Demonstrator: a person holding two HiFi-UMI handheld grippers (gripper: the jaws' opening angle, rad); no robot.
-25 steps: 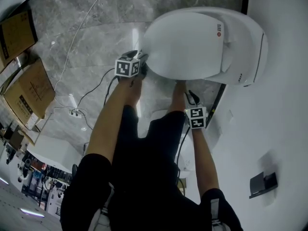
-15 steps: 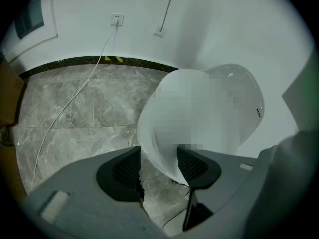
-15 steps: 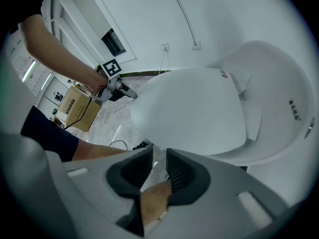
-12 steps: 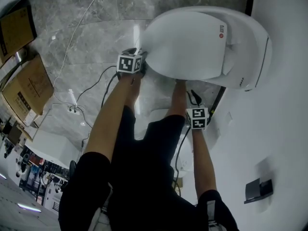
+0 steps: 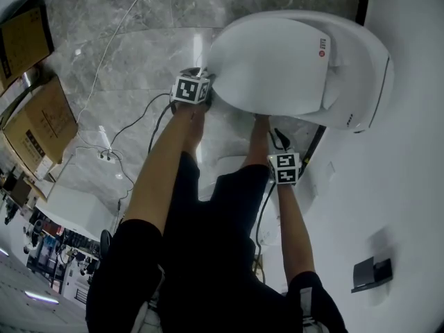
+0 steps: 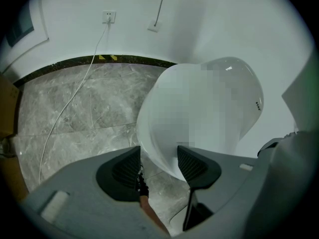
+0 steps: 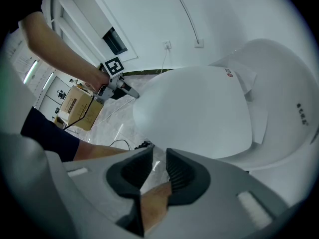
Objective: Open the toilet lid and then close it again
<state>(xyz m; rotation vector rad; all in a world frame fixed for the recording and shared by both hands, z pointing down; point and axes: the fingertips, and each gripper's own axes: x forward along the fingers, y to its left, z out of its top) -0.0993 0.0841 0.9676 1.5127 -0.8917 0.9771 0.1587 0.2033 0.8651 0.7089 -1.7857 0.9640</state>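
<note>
White toilet lid point(image 5: 277, 64) is lying down over the bowl. Its long axis is running from the rounded front rim at the left to the hinge at the right, by the wall. Left gripper point(image 6: 158, 164) is pointing steeply down at that front rim. Its jaws are standing wide apart with the rim's tip between them, and grey marble floor point(image 6: 75, 113) is showing beside one pad, so nothing is being clamped. Right gripper point(image 7: 159, 168) is hanging nearer the person, well apart from the lid, with its jaws slightly parted and empty. Any lift would likely be starting at the rim and swinging up toward the hinge.
</note>
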